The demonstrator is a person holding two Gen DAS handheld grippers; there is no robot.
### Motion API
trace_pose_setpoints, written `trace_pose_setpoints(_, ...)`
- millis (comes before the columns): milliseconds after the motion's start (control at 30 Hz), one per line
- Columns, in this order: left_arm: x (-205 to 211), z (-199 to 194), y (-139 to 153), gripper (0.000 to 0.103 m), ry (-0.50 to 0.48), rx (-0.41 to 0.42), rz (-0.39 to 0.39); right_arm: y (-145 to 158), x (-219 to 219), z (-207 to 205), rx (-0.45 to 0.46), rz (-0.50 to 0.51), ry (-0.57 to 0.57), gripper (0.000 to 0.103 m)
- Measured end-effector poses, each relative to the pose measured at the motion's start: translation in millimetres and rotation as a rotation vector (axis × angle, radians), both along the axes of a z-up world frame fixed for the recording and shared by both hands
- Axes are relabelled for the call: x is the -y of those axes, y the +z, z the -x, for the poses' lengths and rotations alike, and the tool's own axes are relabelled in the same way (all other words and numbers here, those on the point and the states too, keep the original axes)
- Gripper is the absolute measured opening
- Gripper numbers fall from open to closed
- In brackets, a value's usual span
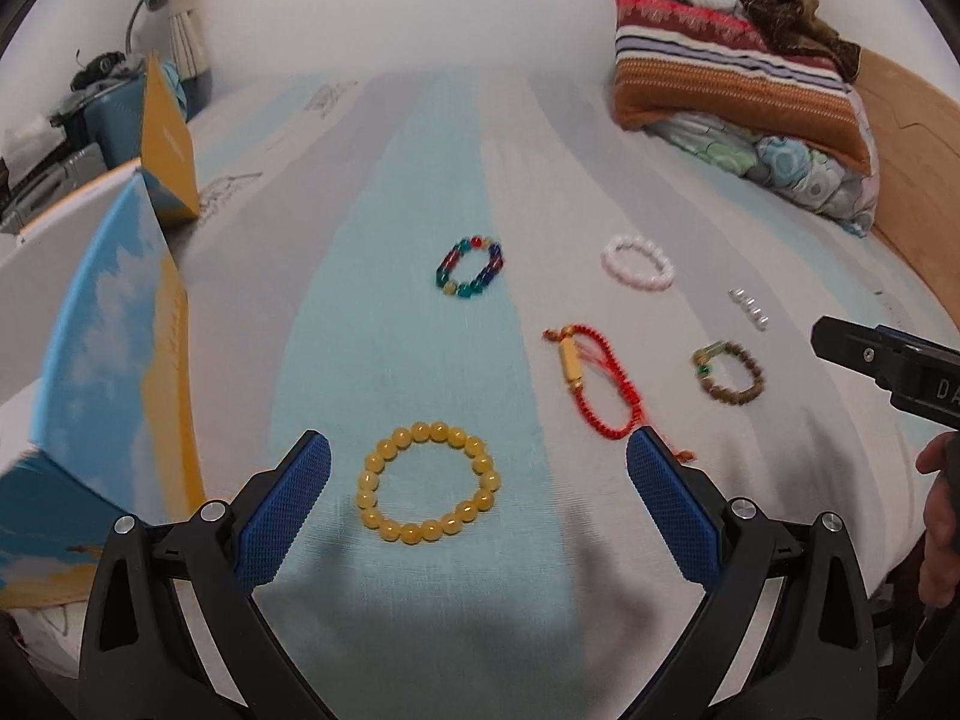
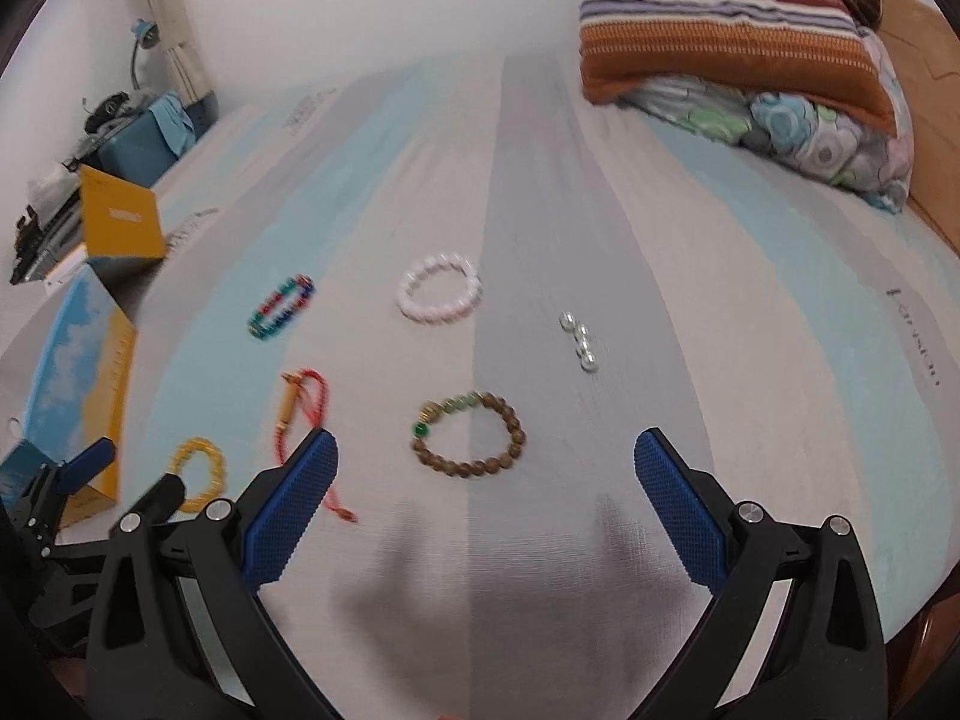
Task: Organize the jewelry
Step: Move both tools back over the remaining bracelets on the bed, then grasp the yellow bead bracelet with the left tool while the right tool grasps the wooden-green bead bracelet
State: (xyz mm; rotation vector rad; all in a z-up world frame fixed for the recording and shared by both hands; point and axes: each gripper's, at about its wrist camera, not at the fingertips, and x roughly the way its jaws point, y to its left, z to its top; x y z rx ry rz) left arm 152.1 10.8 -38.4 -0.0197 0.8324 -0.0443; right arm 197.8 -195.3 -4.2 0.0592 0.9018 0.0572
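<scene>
Two claws, left claw [image 1: 478, 468] and right claw [image 2: 486, 459], both released (nothing held); yellow bracelet [image 1: 428, 491] may slip on the soft bed [image 1: 420, 180] if pinched by one bead.

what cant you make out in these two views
- Inside of the box: left wrist view shows only its outer wall.
- Far end of the red cord bracelet: right wrist view, behind a gripper finger.
- Print on the bedsheet: right wrist view, blurred, unreadable.
</scene>
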Motion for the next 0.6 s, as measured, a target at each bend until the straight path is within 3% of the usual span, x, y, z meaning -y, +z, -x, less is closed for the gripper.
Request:
trace_pose_setpoints(133,-6.6,-8.4,-13.5,0.097,0.006,-0.011,-0.001,-20.3,1.5,-10.0,-0.031,0.012,-0.009,0.095)
trace_pose_setpoints(433,-13.3,-24.5,-35.5,0.096,-0.002,-0.034,0.011,-54.1,4.1,-35.4,-0.093,0.015,-0.024,0.081)
trace_pose_setpoints(600,-14.3,-28.9,-46.6,0.087,0.006,-0.064,0.005,-64.8,6.7,-42.3,-0.122,0.007,-0.030,0.070)
